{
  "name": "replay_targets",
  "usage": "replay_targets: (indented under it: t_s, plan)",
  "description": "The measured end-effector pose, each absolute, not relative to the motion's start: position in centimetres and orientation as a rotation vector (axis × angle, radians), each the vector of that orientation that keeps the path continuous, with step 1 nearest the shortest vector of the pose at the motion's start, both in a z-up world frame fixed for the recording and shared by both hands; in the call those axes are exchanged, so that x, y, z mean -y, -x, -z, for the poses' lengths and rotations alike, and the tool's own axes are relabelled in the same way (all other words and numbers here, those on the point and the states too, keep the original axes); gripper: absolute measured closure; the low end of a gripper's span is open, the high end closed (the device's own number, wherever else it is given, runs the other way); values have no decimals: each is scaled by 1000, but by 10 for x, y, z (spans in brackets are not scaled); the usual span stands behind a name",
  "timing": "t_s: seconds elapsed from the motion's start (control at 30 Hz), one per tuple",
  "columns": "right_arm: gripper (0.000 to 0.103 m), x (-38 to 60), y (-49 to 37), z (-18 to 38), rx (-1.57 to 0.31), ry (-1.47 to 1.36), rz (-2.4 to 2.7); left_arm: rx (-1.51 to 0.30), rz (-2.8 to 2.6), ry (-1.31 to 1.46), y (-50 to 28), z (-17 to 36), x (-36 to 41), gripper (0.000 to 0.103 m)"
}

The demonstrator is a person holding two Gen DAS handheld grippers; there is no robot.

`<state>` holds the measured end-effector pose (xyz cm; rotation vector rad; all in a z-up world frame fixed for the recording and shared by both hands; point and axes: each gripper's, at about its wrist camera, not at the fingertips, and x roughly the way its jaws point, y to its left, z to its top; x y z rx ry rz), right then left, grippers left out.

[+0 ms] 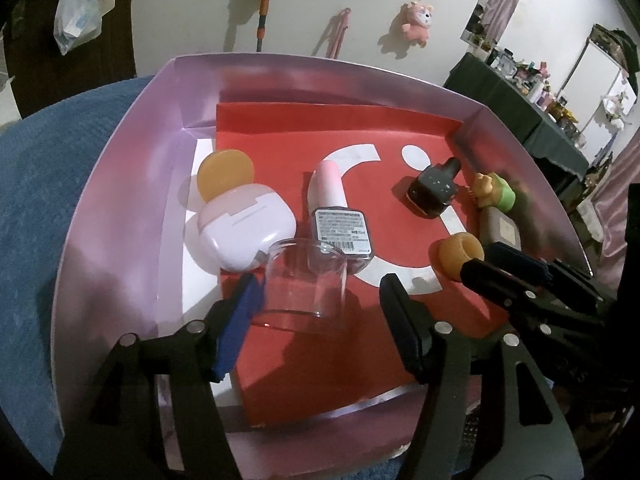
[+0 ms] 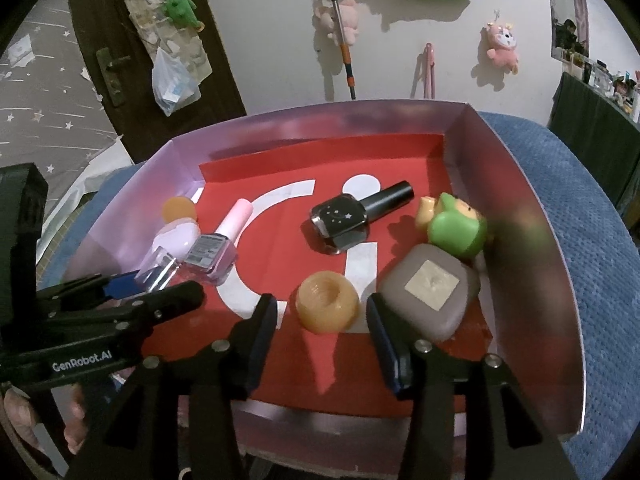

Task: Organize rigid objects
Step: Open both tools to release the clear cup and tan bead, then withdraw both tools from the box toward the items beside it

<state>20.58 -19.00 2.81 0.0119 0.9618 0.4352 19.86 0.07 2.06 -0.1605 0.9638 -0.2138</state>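
The clear jar (image 1: 306,280) is partly lost against the red liner, its walls hard to trace. It stands upright in the lilac box (image 1: 120,184), near the front, just before the pink-capped bottle (image 1: 340,216) and beside the white earbud case (image 1: 244,232). The left gripper (image 1: 316,320) is spread wide around the jar, only its left finger close. The right gripper (image 2: 322,320) is likewise parted, the orange ring (image 2: 326,306) lying loose between its fingers.

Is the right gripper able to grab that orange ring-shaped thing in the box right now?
Probably yes. The right gripper is open, with the orange ring just ahead between its fingers and nothing in the gap. The grey case sits close beside the right finger.
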Motion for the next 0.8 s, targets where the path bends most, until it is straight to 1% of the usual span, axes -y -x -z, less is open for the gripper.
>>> replay_targets:
  t_s: [0.07, 0.1, 0.27, 0.33, 0.4, 0.47, 0.53, 0.63, 0.67, 0.73, 0.8]
  plan:
    - [45, 191, -204, -30, -957, -12, -433, -963, 212, 164, -197, -21, -1, 36]
    - [43, 191, -203, -31, -952, -11, -431, -962, 212, 166, -196, -22, -2, 33]
    - [42, 195, -197, -38, -936, -16, -428, -952, 217, 169, -191, -27, 0, 30]
    - [42, 196, -195, -41, -929, -18, -429, -946, 222, 173, -188, -30, 0, 26]
    - [40, 198, -190, -45, -926, -24, -435, -938, 229, 175, -184, -34, 1, 22]
    - [35, 199, -185, -48, -919, -25, -441, -930, 233, 171, -181, -37, 3, 19]
    - [33, 201, -178, -53, -906, -26, -446, -922, 235, 165, -177, -40, 5, 16]
    - [32, 203, -171, -61, -887, -33, -451, -908, 244, 164, -171, -45, 8, 14]
    - [29, 204, -169, -63, -882, -33, -450, -901, 248, 165, -169, -47, 9, 13]
    - [26, 205, -165, -68, -868, -33, -452, -891, 250, 165, -165, -50, 10, 4]
    - [25, 206, -161, -73, -857, -33, -453, -880, 251, 170, -161, -52, 10, 3]
